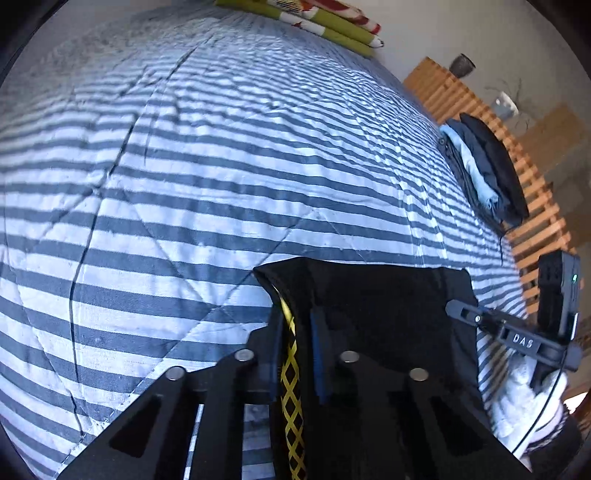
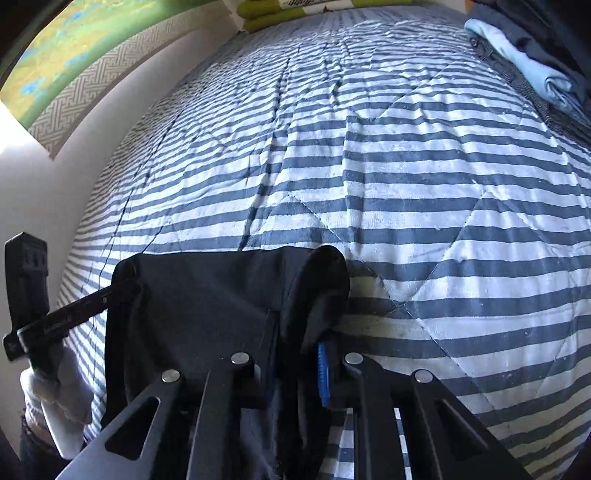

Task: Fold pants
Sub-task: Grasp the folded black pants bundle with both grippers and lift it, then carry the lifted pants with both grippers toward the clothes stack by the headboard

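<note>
Black pants (image 1: 376,295) with a yellow lattice side stripe (image 1: 291,387) lie at the near edge of a blue-and-white striped quilt (image 1: 229,177). My left gripper (image 1: 297,325) is shut on the pants at their left edge, the striped seam pinched between its blue pads. In the right wrist view the same black pants (image 2: 207,295) bunch over my right gripper (image 2: 297,350), which is shut on their right edge, a fold of cloth curling over the fingers. Each gripper shows in the other's view, held by a white-gloved hand (image 1: 524,398), with the cloth stretched between them.
A pile of dark and light-blue clothes (image 1: 484,166) sits at the quilt's right edge beside a wooden slatted frame (image 1: 532,199). Green and red folded bedding (image 1: 317,22) lies at the far end. A white wall (image 2: 40,192) borders the bed's left side.
</note>
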